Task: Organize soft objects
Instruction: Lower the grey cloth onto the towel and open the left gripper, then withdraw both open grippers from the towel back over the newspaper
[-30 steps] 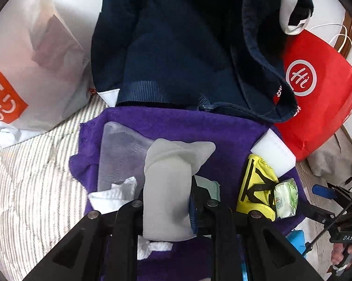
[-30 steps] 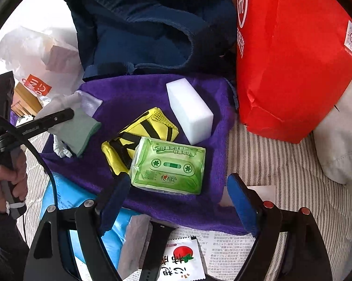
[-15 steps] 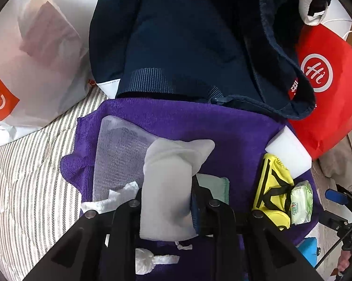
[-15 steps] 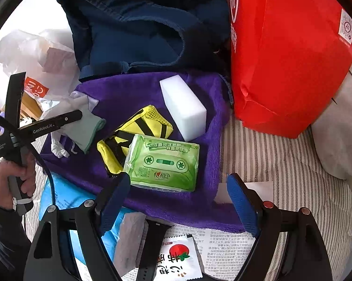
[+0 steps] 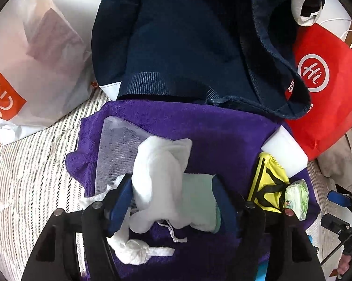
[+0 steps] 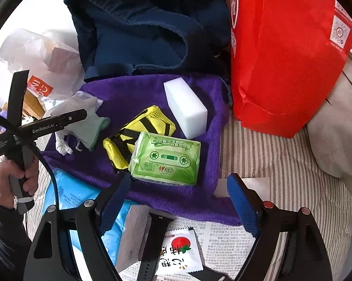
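Step in hand, judged: left hand-held gripper (image 5: 173,199) placing the white drawstring pouch (image 5: 160,175) on the purple towel (image 5: 222,131). Its jaws stood wide either side of the pouch and the pale green cloth (image 5: 200,201) under it, pads apparently not pinching. To do it well: lift straight away so the pads didn't drag the pouch, and keep clear of the loose drawstring trailing toward the near edge of the towel.

Right hand-held gripper (image 6: 177,201) was wide, holding nothing, hovering over the towel's near edge just short of the green tissue pack (image 6: 166,161).

Counts, largest first: one striped bed (image 6: 281,164); one navy bag (image 5: 187,42) at the towel's far edge; one red bag (image 6: 281,58) at its far right corner; one white plastic bag (image 5: 35,58) beyond the far left corner; one purple towel; one mesh sheet (image 5: 116,147); one white sponge block (image 6: 185,110); one yellow pouch (image 6: 140,131); one tissue pack; one drawstring pouch; one green cloth; one knotted white rag (image 5: 133,250).
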Demonstrator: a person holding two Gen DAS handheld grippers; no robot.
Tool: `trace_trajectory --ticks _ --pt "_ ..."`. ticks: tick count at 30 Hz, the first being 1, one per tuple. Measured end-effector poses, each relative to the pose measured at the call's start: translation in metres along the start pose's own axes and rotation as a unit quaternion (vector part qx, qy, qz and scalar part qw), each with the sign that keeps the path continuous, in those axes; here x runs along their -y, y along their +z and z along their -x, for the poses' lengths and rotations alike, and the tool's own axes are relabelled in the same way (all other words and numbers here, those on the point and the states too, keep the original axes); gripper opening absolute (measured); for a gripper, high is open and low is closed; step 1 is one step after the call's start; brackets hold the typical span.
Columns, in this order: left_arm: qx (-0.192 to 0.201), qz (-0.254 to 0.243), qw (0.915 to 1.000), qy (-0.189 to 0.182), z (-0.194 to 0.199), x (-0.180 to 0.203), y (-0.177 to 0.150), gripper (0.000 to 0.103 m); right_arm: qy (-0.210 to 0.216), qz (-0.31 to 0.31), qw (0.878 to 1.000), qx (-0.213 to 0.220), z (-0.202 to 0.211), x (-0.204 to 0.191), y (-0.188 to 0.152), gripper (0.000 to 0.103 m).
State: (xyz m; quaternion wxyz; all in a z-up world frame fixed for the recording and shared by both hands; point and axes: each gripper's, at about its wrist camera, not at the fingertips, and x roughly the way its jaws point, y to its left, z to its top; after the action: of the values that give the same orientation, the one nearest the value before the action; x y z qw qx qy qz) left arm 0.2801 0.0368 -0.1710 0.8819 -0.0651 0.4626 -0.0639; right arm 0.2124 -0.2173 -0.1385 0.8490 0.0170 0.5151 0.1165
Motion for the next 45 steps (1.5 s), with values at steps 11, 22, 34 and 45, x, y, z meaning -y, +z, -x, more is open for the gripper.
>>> trace_trajectory --ticks 11,22,34,45 --pt "-0.005 0.005 0.9999 0.012 0.038 -0.013 -0.002 0.073 -0.005 -0.004 1.000 0.009 0.020 0.003 -0.013 0.084" --pt "0.030 0.014 0.9992 0.022 0.089 -0.020 -0.013 0.073 -0.027 -0.023 0.999 0.001 0.043 0.032 -0.050 0.084" --pt "0.021 -0.008 0.9987 0.045 0.110 -0.017 -0.066 0.073 -0.033 -0.021 0.999 -0.017 0.048 0.035 -0.099 0.084" --pt "-0.008 -0.025 0.9988 0.040 0.106 -0.028 -0.138 0.073 -0.038 -0.008 0.999 -0.019 0.051 0.026 -0.119 0.084"
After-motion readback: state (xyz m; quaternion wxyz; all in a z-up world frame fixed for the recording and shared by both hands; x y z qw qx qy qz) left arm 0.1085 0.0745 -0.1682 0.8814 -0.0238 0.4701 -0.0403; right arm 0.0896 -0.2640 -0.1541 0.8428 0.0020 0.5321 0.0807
